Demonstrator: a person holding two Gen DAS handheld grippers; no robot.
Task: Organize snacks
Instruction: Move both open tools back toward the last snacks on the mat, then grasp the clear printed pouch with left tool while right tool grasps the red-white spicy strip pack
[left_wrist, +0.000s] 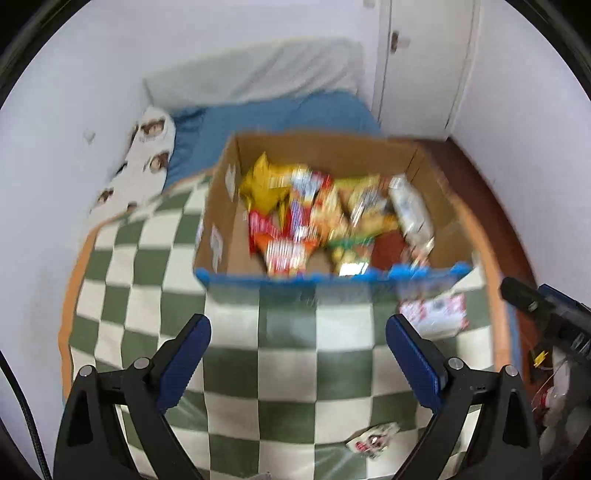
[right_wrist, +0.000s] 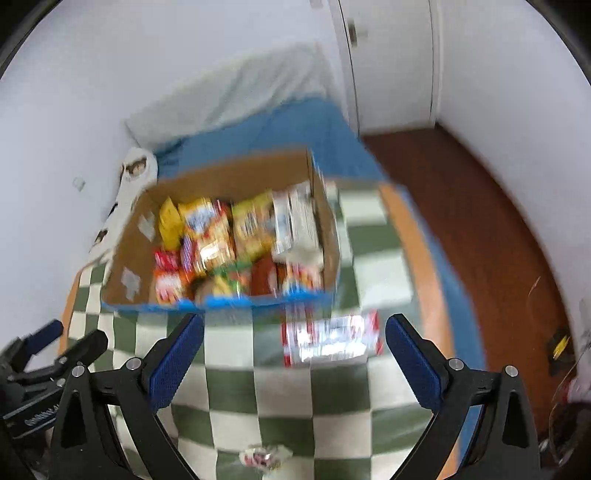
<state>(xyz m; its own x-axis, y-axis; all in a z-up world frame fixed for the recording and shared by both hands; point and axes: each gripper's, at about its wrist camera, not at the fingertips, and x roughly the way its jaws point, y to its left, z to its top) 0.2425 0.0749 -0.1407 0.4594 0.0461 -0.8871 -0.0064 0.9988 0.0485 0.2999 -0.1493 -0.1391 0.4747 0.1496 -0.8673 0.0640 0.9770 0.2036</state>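
On the bed, over a green-and-white checked blanket, both grippers hang with fingers spread wide and holding nothing. Farthest left, the left gripper faces the near wall of the box, which is already crowded with bright snack packets. Its best job, I judge, is to stay clear or steady that wall. Moving right, a small white wrapper lies loose on the blanket, near the camera. Further right, a red-and-white packet lies flat just before the box, between the fingers of the right gripper. The blur hides its label. To take it well, the right gripper should come down square, pinch the packet's edges rather than the blanket beneath, then lift it over the rim.
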